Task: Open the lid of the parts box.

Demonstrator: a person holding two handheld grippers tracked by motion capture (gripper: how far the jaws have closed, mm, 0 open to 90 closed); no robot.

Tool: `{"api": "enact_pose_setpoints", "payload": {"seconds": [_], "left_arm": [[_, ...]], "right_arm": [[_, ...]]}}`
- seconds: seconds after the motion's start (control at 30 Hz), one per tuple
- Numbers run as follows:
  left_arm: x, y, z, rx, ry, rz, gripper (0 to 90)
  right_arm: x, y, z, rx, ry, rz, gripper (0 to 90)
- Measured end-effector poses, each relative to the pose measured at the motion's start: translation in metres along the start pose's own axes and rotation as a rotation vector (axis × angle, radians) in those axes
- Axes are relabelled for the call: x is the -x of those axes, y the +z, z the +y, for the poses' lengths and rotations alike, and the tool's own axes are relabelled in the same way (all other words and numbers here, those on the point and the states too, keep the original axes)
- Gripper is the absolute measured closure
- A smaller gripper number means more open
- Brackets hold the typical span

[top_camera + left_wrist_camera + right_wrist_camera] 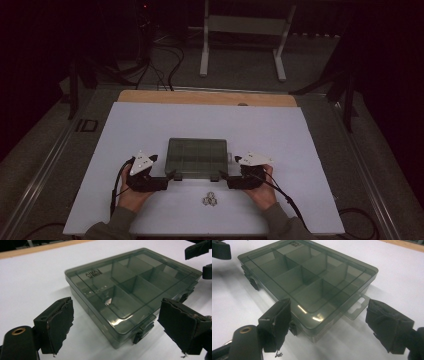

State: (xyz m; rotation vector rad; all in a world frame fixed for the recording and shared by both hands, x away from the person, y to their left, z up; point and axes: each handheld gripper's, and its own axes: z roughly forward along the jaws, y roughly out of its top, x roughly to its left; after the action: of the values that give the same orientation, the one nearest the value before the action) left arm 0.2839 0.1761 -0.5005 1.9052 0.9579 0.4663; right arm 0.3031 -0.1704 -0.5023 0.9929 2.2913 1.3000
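Both grippers lined up on the closed box's front latches.

My left gripper sits at the near-left corner of the box, jaws spread wide with nothing pinched; in the left gripper view the corner and its dark latch lie between the pads without contact. The box rests mid-sheet on the white table, lid down, compartments looking empty. A few small nuts lie just in front of it. My right gripper mirrors this at the near-right corner, jaws wide apart and holding nothing. I judge the step is opening the lid: next I must ease each jaw onto a latch and pry evenly, without shoving the light box back.
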Motion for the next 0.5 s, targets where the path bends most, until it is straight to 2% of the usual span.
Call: {"api": "enact_pose_setpoints", "payload": {"seconds": [0.3,0.5], "left_arm": [[0.008,0.013,-0.005,-0.052,0.03,-0.015,14.6],[0.008,0.018,-0.008,-0.078,0.028,-0.014,14.7]], "right_arm": [[-0.002,0.004,-0.003,-0.023,0.001,0.019,20.4],[-0.004,0.007,-0.005,-0.035,-0.008,0.027,19.9]]}}
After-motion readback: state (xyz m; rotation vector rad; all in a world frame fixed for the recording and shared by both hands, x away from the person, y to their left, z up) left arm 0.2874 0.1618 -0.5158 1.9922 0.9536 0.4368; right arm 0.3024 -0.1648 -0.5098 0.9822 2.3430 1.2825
